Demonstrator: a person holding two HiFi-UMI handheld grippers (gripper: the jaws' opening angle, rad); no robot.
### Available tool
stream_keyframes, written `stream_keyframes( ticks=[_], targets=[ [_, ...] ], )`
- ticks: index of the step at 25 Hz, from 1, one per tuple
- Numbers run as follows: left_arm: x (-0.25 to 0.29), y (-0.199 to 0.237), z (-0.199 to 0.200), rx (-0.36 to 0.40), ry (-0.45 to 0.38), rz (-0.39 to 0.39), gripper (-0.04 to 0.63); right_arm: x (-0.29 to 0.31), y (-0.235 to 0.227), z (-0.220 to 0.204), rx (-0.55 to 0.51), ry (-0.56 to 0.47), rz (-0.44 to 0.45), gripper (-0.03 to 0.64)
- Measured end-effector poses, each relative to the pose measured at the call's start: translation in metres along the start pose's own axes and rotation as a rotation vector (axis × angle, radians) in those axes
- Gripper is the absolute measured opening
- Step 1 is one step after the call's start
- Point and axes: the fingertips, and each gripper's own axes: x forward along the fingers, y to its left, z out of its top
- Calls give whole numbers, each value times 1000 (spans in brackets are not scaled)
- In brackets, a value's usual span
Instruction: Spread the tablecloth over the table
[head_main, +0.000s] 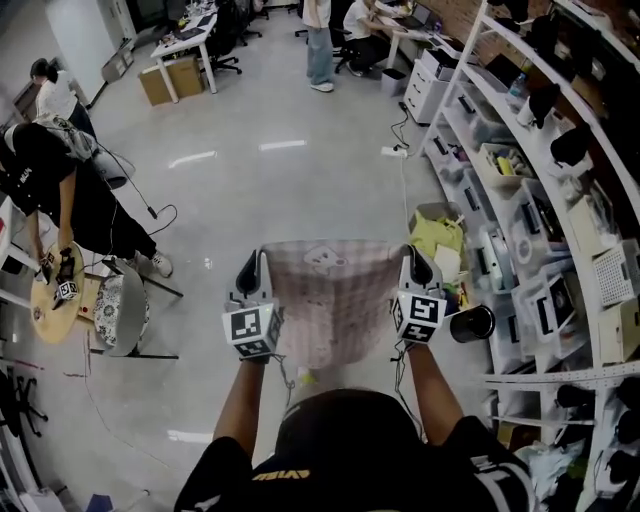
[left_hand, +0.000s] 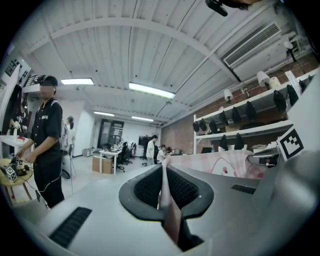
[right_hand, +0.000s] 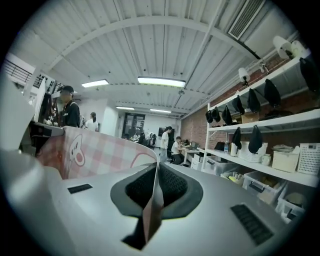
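Observation:
A pink checked tablecloth (head_main: 330, 300) with a cartoon print hangs stretched between my two grippers above the grey floor. My left gripper (head_main: 250, 264) is shut on the cloth's left top corner. In the left gripper view the cloth edge (left_hand: 163, 185) is pinched between the black pads, and the rest of the cloth (left_hand: 220, 162) runs off to the right. My right gripper (head_main: 417, 260) is shut on the right top corner. The right gripper view shows the cloth fold (right_hand: 154, 195) clamped in the pads, with the checked sheet (right_hand: 90, 152) to the left. Both grippers point about level.
White shelving (head_main: 520, 180) full of boxes and gear lines the right side, with a black cup (head_main: 472, 323) and a yellow-filled bin (head_main: 437, 236) near it. At the left a person (head_main: 50, 185) works at a small round table (head_main: 50, 300) beside a chair (head_main: 122, 312). Desks (head_main: 190, 35) and people stand far back.

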Motion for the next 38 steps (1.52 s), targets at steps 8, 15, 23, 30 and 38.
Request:
stream_keyframes(
  ticks=[8, 15, 23, 30, 38],
  targets=[
    [57, 31, -12, -47, 37, -88, 38, 50, 12, 1, -8, 45, -29, 14],
    [118, 50, -28, -11, 66, -56, 38, 115, 15, -8, -43, 50, 7, 14],
    [206, 41, -69, 28, 155, -48, 38, 207, -13, -54, -40, 127, 50, 14],
    [283, 64, -116, 39, 209, -63, 38, 293, -6, -96, -69, 180, 79, 16],
    [356, 81, -173, 81, 279, -79, 38, 378, 1, -153, -114, 230, 114, 15]
  ],
)
